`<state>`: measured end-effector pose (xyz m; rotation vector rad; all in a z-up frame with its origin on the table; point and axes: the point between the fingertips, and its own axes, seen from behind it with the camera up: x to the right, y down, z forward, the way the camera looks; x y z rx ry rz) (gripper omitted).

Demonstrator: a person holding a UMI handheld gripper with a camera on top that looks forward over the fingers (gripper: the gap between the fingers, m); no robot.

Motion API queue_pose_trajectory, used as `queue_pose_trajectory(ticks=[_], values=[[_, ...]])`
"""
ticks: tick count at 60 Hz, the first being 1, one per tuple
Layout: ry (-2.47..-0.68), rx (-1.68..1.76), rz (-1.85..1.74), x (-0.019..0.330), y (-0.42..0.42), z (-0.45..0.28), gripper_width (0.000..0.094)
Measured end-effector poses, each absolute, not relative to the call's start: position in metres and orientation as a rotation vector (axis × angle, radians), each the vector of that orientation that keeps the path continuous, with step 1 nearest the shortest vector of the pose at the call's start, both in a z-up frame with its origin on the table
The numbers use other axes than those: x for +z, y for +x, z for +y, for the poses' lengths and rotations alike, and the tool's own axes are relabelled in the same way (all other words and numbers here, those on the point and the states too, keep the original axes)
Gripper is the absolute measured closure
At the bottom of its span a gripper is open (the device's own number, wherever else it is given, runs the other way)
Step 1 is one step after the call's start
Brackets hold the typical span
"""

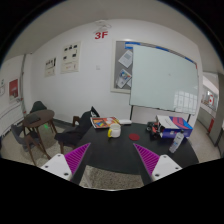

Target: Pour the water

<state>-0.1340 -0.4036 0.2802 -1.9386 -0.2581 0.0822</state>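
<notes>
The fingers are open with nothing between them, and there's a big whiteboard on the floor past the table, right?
Not quite. In the gripper view the whiteboard hangs on the wall, not on the floor. The rest is right: the gripper has its fingers open, nothing between them, and the board is beyond the table.

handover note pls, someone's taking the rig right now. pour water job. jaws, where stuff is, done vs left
Gripper: jaws open, nothing between them, held above the near edge of the dark table.
Things: a small white cup stands mid-table, beyond the fingers. A clear bottle stands further right, in front of a colourful box. A book lies behind the cup. A whiteboard hangs on the far wall.
Done: nothing visible; nothing has been picked up.
Left: likely reach for the bottle, grasp it, carry it to the cup and pour. Whether the bottle is capped or holds water can't be made out.
</notes>
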Motion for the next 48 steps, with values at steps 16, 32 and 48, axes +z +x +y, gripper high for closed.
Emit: queue_pose_trajectory(ticks=[16,32,48], values=[[-2.056,0.038,-0.163,0.202,-0.029,-0.385,0.0096],[-2.128,-0.088,-0.014,0.106,0.157,-0.313,0.0095],[-2.054,-0.124,0.004,0.074,0.273,-0.185,0.009]])
